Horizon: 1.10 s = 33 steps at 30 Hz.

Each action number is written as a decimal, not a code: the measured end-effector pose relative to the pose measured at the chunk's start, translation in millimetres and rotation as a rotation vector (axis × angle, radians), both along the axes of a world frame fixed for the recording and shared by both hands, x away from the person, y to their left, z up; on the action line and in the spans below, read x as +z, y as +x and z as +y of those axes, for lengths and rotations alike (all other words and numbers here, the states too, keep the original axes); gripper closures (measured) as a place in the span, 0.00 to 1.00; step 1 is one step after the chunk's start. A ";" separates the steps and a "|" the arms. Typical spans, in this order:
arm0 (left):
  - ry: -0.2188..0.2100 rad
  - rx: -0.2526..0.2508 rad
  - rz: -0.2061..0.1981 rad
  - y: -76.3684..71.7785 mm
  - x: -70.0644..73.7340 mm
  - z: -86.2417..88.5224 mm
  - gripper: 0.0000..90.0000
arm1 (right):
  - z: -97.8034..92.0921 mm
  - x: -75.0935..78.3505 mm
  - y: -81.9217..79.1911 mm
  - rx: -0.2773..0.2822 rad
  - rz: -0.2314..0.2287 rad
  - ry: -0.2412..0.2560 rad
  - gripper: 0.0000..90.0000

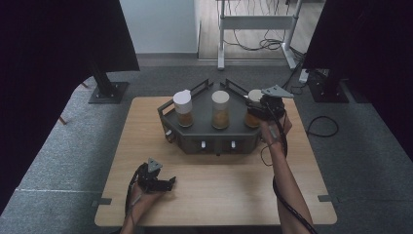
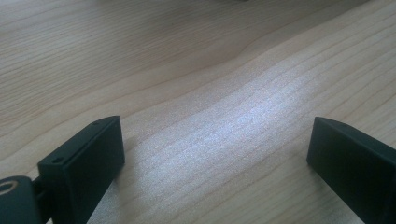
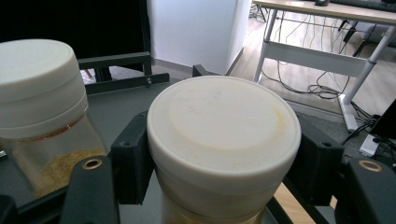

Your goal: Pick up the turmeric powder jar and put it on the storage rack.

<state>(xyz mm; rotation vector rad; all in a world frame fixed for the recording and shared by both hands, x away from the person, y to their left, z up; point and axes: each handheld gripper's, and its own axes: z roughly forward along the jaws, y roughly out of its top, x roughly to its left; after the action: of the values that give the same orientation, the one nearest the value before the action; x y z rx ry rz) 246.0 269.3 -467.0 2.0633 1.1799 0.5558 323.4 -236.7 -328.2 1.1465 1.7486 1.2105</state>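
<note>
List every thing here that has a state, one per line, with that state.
right gripper: shut on the right jar, jaws at its lid's sides.
left gripper: open, holds nothing, low over the table.
right jar: upright on the rack, lid on.
middle jar: upright, lid on, partly filled with yellow-brown contents.
left jar: upright, lid on, partly filled.
rack: flat on the table, bearing all three jars.

The table [image 2: 201,93] is pale wood with fine grain and a soft sheen. The jar [image 3: 219,186] at the tray's three o'clock end has clear walls and a smooth matt white plastic lid [image 3: 223,128]; the tray [image 1: 195,127] looks matt dark grey, the carpet [image 1: 58,151] rough grey
</note>
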 end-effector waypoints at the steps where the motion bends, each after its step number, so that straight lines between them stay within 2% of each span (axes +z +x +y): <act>1: 0.000 0.001 0.000 -0.1 0.0 -0.1 0.04 | 0.4 -0.7 0.8 0.001 0.003 -0.002 0.37; 15: 0.000 -0.001 0.001 0.0 0.0 0.0 0.04 | -9.8 -8.8 0.7 -0.004 0.000 0.055 0.36; 22: 0.000 -0.002 0.001 0.1 0.1 0.1 0.04 | -9.7 -8.9 0.5 0.000 -0.001 0.042 0.35; 25: 0.000 -0.003 0.001 0.1 0.0 0.2 0.04 | -10.5 -9.4 1.4 0.006 0.007 0.037 0.30; 29: 0.000 -0.003 0.000 0.1 0.1 0.1 0.04 | -17.0 -12.5 4.7 0.038 0.013 0.056 0.20; 33: 0.000 -0.003 0.001 0.1 0.1 0.1 0.04 | -20.0 -12.7 6.6 0.047 0.021 0.062 0.11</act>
<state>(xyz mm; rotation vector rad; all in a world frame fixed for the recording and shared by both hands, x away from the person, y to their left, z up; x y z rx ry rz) 246.0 269.4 -466.9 2.0650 1.1770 0.5537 330.0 -256.7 -341.0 1.1633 1.7743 1.2930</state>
